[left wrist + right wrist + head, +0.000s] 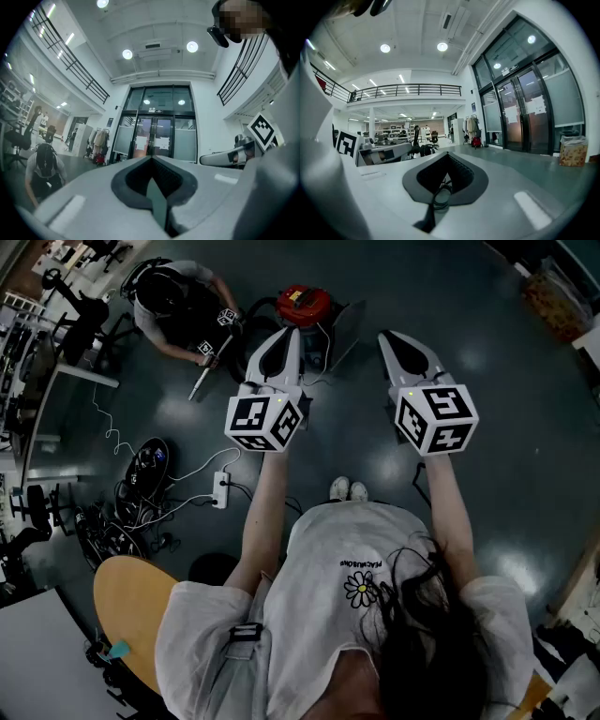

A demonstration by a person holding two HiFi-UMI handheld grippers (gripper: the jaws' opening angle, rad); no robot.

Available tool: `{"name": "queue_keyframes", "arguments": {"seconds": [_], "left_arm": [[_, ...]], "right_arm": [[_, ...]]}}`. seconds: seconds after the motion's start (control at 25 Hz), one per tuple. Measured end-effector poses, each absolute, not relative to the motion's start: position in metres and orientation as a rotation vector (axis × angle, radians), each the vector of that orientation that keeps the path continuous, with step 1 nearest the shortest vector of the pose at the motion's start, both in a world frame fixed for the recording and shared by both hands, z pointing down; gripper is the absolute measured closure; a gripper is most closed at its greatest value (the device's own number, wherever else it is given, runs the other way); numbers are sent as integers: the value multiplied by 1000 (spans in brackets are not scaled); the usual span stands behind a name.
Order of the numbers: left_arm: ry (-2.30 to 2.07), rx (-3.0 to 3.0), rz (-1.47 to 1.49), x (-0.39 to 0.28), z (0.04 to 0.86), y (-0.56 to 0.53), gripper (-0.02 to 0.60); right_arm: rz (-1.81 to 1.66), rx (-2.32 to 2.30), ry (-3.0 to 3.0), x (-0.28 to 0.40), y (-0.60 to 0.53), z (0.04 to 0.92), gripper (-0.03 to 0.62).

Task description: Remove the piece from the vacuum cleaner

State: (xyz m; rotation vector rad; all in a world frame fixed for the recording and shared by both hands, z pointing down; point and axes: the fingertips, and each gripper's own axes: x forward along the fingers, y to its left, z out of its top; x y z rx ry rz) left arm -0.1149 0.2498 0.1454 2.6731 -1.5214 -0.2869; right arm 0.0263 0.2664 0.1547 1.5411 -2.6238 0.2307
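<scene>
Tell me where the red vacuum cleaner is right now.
Head view, top centre: the red vacuum cleaner sits on the floor just beyond the left gripper, with a crouching person to its left.

Both arms outstretched forward, left gripper and right gripper side by side, jaws together, empty

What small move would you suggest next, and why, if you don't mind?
Probably lower both toward the red vacuum cleaner on the floor ahead: the left hand-held gripper and right hand-held gripper are shut, empty and held high.
</scene>
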Motion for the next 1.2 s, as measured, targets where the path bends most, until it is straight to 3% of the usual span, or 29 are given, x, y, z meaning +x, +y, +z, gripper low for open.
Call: {"name": "queue_keyframes", "arguments": {"seconds": [0.64,1.12,1.2], "left_arm": [[-1556,2674,-301,-119,141,267,580],[-1446,2662,-196,-69,173,290,580],[-1432,2666,-175,-60,180,295,580]], "right_arm": [[264,1544,-2675,29,285,158,574],[588,1507,-3111,79,312,132,574],[712,1368,-3210,80,316,135,527]]}}
